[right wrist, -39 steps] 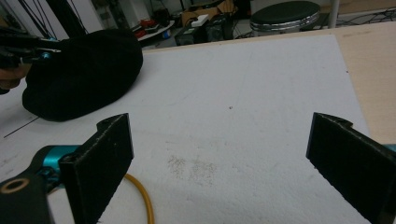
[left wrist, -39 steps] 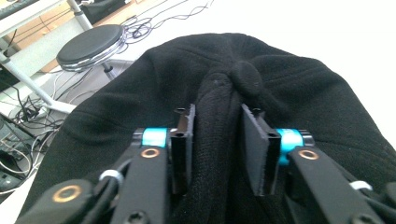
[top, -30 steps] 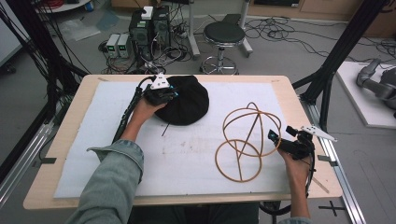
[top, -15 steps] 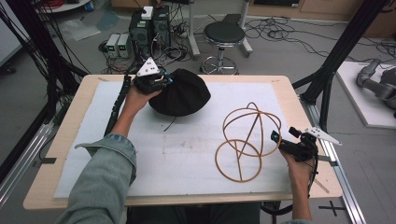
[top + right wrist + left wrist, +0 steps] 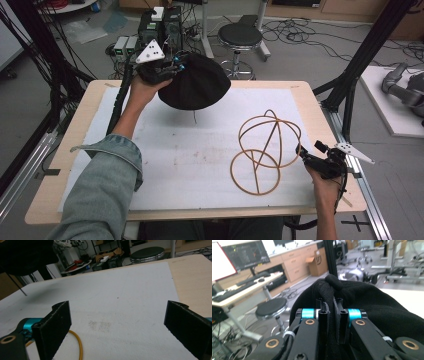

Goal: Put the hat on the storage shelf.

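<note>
The black fabric hat [image 5: 196, 82] is held in the air above the far left part of the bench [image 5: 300, 90], its rounded crown bulging toward the middle of the bench and a thin drawstring hanging from its underside. Its rim is pinched at the left edge, so the long axis is seen to run roughly level from that pinch toward the bench's centre, with the opening apparently turned downward; the inside cannot be seen.

The jaws of the left gripper [image 5: 331, 312] are clamped together on a bunched fold of the rim. Because only a narrow fold is caught, the fabric could probably slide out under the hat's own weight, and the dangling cord might snag on something.

Near the right edge, a wire frame stand [image 5: 265, 150] of golden hoops rests on the white mat [image 5: 190, 165]. The right gripper [image 5: 306, 156] is held just beside it with jaws wide apart on nothing. The light stand could be nudged or tipped if the hat is lowered off-centre.
</note>
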A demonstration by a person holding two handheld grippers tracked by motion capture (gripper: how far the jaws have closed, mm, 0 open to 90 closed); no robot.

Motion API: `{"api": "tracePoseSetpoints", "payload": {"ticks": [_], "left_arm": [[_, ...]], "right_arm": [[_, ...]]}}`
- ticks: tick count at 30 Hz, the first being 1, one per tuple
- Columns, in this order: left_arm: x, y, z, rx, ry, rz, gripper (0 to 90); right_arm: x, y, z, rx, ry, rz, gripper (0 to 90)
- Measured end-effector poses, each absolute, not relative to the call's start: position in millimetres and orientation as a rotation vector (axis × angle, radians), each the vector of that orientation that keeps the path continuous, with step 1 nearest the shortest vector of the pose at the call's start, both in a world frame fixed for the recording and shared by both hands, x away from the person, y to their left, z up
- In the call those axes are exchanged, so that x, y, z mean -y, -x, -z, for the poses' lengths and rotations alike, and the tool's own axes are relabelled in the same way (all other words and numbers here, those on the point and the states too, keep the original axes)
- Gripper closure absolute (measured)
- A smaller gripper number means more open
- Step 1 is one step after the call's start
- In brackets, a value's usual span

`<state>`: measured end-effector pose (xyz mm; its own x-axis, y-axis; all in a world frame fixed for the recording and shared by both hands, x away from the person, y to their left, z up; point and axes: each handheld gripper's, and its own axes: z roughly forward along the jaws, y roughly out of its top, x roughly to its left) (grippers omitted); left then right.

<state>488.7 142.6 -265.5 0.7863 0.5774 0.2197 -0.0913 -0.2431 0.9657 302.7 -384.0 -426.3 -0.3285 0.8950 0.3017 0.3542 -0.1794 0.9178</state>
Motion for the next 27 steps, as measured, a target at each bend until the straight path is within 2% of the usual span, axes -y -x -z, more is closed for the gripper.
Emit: {"api": "tracePoseSetpoints", "payload": {"ticks": [12,27], "left_arm": [[-122.1,-480.5,223.4,-0.301,-1.638,-0.6,84.6],[-90.3,-468.0,194.7,-0.212,-1.582,-0.519,84.6]], "right_arm": [[386.6,-300.0,426.1,-1.616,-1.435,-1.525,7.0],[384.6,-303.7,426.2,-1.631,-1.425,-1.518,7.0]]}}
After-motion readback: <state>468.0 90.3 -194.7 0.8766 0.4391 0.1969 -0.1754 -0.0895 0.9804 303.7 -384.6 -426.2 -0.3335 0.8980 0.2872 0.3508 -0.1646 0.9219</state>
